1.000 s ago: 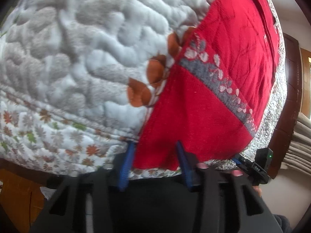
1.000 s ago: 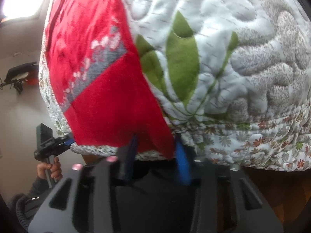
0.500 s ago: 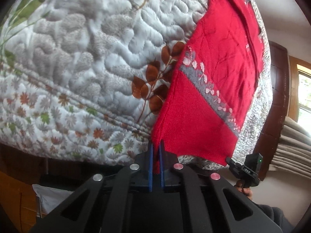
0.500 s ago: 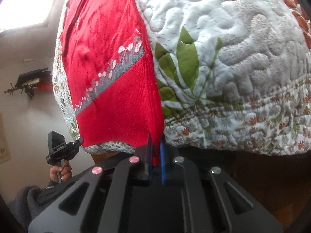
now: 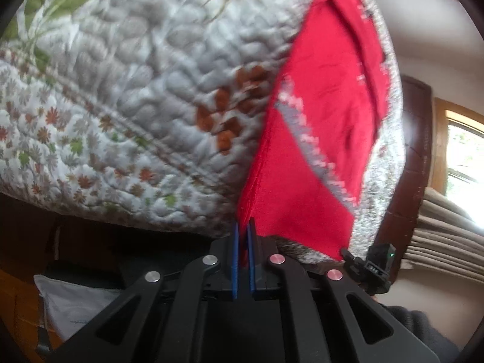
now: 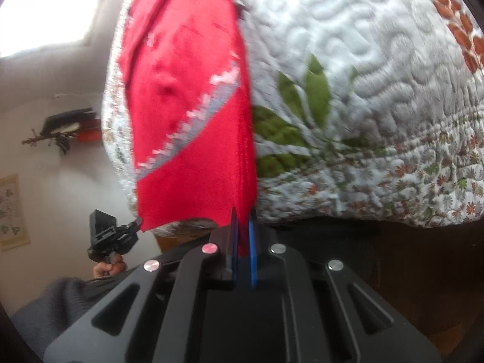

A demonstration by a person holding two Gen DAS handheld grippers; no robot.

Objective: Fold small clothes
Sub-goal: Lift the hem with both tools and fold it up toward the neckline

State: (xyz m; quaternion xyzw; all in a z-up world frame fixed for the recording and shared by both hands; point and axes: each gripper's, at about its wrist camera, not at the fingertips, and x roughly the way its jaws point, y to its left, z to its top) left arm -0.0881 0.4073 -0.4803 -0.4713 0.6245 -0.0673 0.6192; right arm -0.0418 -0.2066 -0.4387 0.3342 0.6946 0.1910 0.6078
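A small red knit garment (image 5: 320, 139) with a grey and white patterned band lies on a quilted bedspread (image 5: 145, 90), its hem reaching the near edge of the bed. My left gripper (image 5: 243, 227) is shut on the hem's left corner, which rises off the quilt. In the right wrist view the same red garment (image 6: 187, 115) shows, and my right gripper (image 6: 243, 216) is shut on the hem's right corner, also raised. Each gripper appears small in the other's view, at the opposite hem corner.
The quilted bedspread (image 6: 378, 96) has green and rust leaf patterns and a floral border hanging over the bed's side. A dark wooden headboard (image 5: 414, 157) and curtains (image 5: 444, 242) stand at the right. A white bag (image 5: 72, 308) lies below the bed's edge.
Both grippers went from open around the hem to shut on its corners. They have since drawn back and lifted the hem off the quilt's edge.
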